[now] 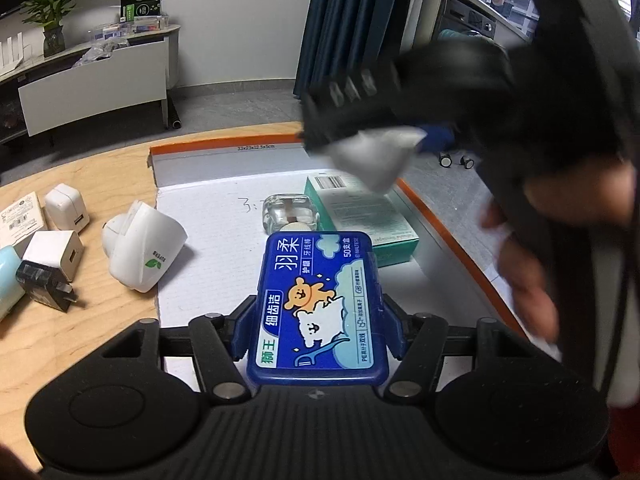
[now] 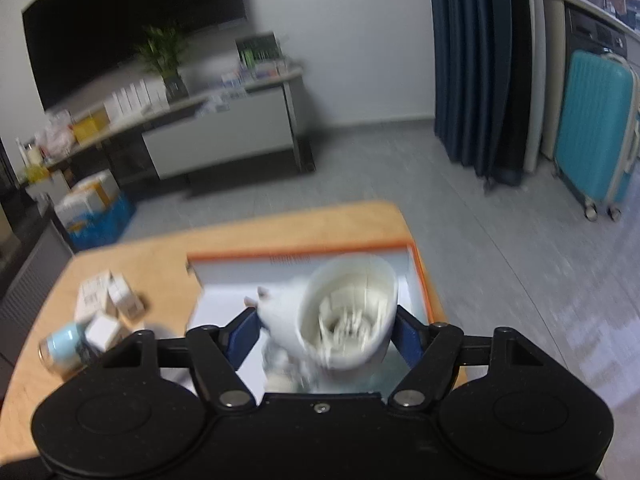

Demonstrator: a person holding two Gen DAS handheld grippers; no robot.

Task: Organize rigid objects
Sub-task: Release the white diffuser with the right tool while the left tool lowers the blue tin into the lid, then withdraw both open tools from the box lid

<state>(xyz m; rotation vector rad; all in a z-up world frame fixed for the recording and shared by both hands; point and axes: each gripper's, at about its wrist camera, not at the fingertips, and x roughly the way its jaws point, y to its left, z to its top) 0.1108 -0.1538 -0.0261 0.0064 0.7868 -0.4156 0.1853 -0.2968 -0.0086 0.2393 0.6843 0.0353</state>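
Left gripper gripping blue floss box

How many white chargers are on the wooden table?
2: one white charger left of the box, the other in front, beside a black plug. Others may be hidden.

A white wall fills the back, above a grey tiled floor. At upper left a low white sideboard carries a potted plant and small boxes, under a dark screen. Dark blue curtains hang at upper right, beside a turquoise suitcase. The wooden table takes up the lower frame.
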